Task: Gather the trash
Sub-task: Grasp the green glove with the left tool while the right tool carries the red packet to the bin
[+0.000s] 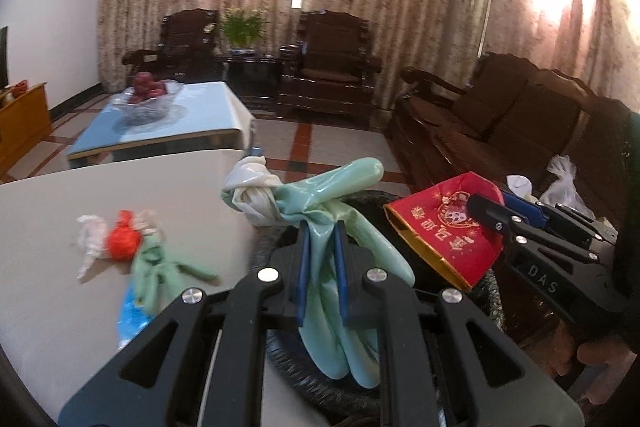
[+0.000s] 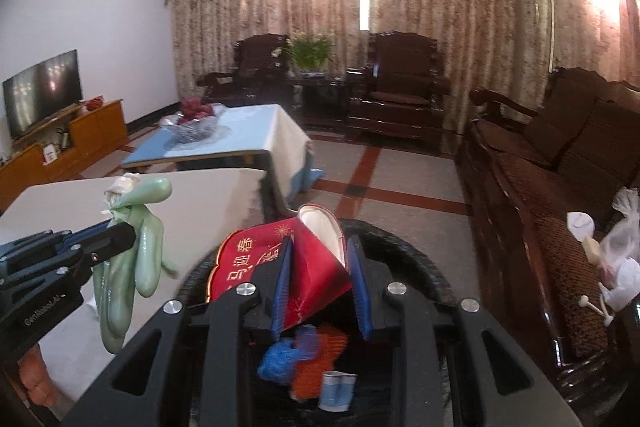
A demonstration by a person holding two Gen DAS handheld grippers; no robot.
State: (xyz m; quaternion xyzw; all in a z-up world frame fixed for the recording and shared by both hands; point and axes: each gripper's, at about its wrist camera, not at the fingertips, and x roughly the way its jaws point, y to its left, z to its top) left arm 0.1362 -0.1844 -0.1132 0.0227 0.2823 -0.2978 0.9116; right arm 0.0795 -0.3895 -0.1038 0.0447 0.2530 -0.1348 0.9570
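My left gripper [image 1: 322, 239] is shut on a pale green rubber glove [image 1: 340, 267] knotted with a white one [image 1: 252, 193]; the bundle hangs over the rim of a dark round bin [image 1: 288, 359]. In the right wrist view that glove [image 2: 132, 267] dangles beside the bin [image 2: 420, 247]. My right gripper [image 2: 322, 259] is shut on a red paper box with gold print [image 2: 316, 267], held above the bin's opening. The same box [image 1: 444, 227] shows in the left wrist view at the right. Blue, orange and pale scraps [image 2: 304, 363] lie inside the bin.
On the white table [image 1: 60, 211] lie a red ball [image 1: 122, 241], clear plastic, a green rag [image 1: 156, 267] and a blue wrapper [image 1: 130, 315]. A second table holds a glass fruit bowl [image 1: 150, 99]. A dark wooden sofa [image 2: 560, 187] with plastic bags [image 2: 620, 247] stands right.
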